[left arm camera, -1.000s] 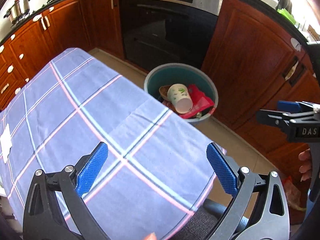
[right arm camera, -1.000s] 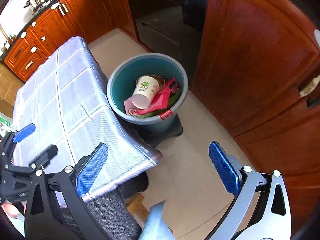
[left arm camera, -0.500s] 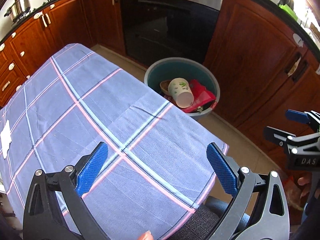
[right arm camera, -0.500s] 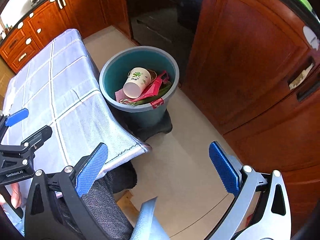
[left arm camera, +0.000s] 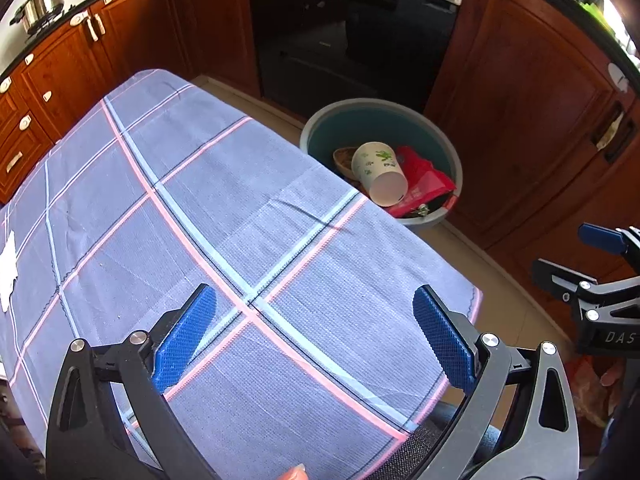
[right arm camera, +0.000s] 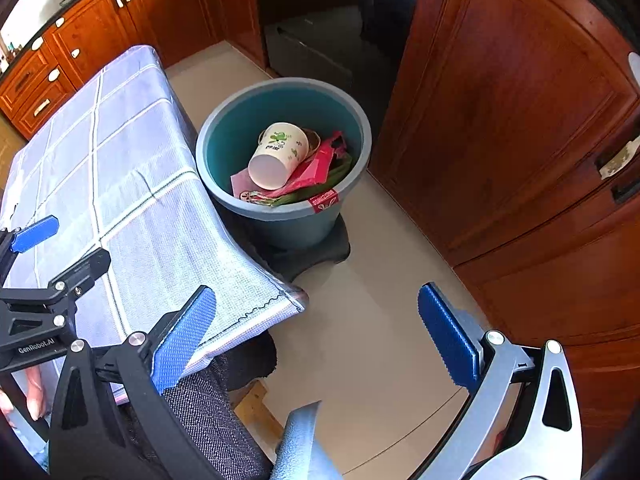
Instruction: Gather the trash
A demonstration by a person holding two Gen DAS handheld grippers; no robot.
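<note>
Both grippers, left (left arm camera: 314, 334) & right (right arm camera: 316, 338), were wide apart, empty. Trash incl. white paper cup (right arm camera: 279, 155) sat in teal round plastic bin (right arm camera: 240, 116). White scrap (left arm camera: 8, 268) lay at far edge of checked blue tablecloth (left arm camera: 224, 220); prob. next: approach low, pinch flat.

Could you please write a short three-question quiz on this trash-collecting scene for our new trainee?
1. True or false: the paper cup stands upright on the tablecloth.
2. Multiple choice: the teal bin sits (A) on the table, (B) on the floor beside the table, (C) inside the oven.
3. Fill in: both the left claw and the right claw are ____ and hold nothing.

Key
1. False: it lies tilted inside the bin, on the red wrapper.
2. B.
3. Open.
</note>
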